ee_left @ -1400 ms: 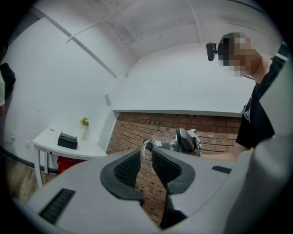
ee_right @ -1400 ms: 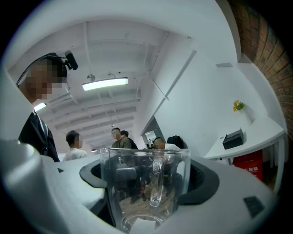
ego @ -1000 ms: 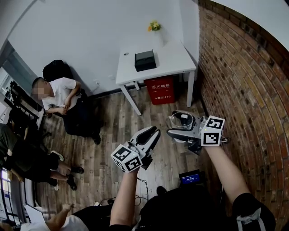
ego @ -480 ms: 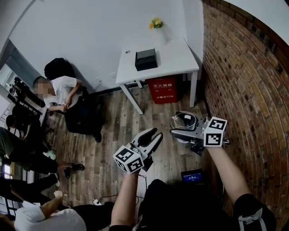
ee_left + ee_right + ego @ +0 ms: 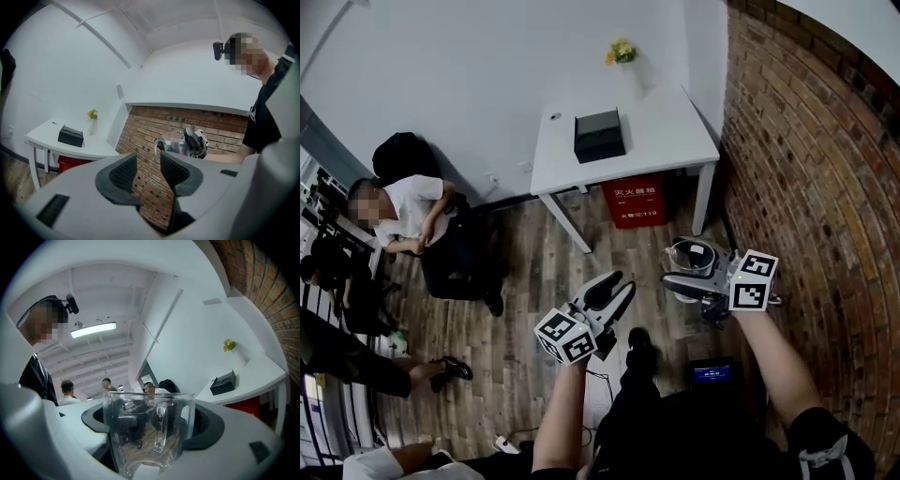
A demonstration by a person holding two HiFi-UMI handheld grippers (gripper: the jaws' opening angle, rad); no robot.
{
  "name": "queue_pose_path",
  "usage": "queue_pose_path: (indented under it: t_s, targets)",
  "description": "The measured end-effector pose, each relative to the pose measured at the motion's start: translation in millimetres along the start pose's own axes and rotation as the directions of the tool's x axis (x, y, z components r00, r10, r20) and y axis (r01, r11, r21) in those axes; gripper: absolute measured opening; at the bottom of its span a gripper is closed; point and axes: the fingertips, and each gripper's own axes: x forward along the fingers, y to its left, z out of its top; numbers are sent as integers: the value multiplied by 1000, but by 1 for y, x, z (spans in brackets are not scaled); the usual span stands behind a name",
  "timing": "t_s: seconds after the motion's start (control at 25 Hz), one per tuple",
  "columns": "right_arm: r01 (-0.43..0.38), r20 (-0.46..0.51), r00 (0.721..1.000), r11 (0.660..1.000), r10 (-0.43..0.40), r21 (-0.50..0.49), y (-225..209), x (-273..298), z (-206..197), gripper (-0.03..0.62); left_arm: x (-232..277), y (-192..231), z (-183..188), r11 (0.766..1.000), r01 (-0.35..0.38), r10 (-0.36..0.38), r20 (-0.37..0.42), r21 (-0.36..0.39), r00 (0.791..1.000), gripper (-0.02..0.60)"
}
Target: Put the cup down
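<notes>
A clear glass cup (image 5: 689,254) with a handle is held in the air by my right gripper (image 5: 687,270), well above the wooden floor. In the right gripper view the cup (image 5: 148,430) stands upright between the two dark pads, which press on its sides. My left gripper (image 5: 616,287) hangs beside it to the left. Its jaws have just been opening, and in the left gripper view nothing sits between the fingers (image 5: 124,172). That view also catches the cup (image 5: 171,140) against the brick wall. A white table (image 5: 661,141) stands ahead.
On the table are a black box (image 5: 600,134) and a vase of yellow flowers (image 5: 622,52); a red box (image 5: 634,197) sits beneath it. A brick wall (image 5: 811,169) runs along the right. A seated person (image 5: 408,211) is at the left. A small screen (image 5: 712,373) lies on the floor.
Both grippers have moved toward the table, the cup still in the right one. The left jaws stand wider apart. The people at the left have slid toward the picture's edge.
</notes>
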Motion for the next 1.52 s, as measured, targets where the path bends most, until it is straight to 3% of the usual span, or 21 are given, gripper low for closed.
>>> queue_pose_path:
  t_s: [0.56, 1.0, 1.52]
  targets:
    - [110, 36, 993, 994, -110, -5, -144, 144, 80, 430, 51, 207, 84, 997, 73, -72, -28, 8, 997, 146]
    - [124, 24, 992, 992, -125, 38, -231, 179, 97, 430, 96, 284, 99, 997, 79, -80, -39, -8, 996, 153]
    - [6, 1, 1000, 996, -6, 90, -382, 225, 145, 430, 212, 380, 122, 999, 42, -43, -72, -12, 996, 167]
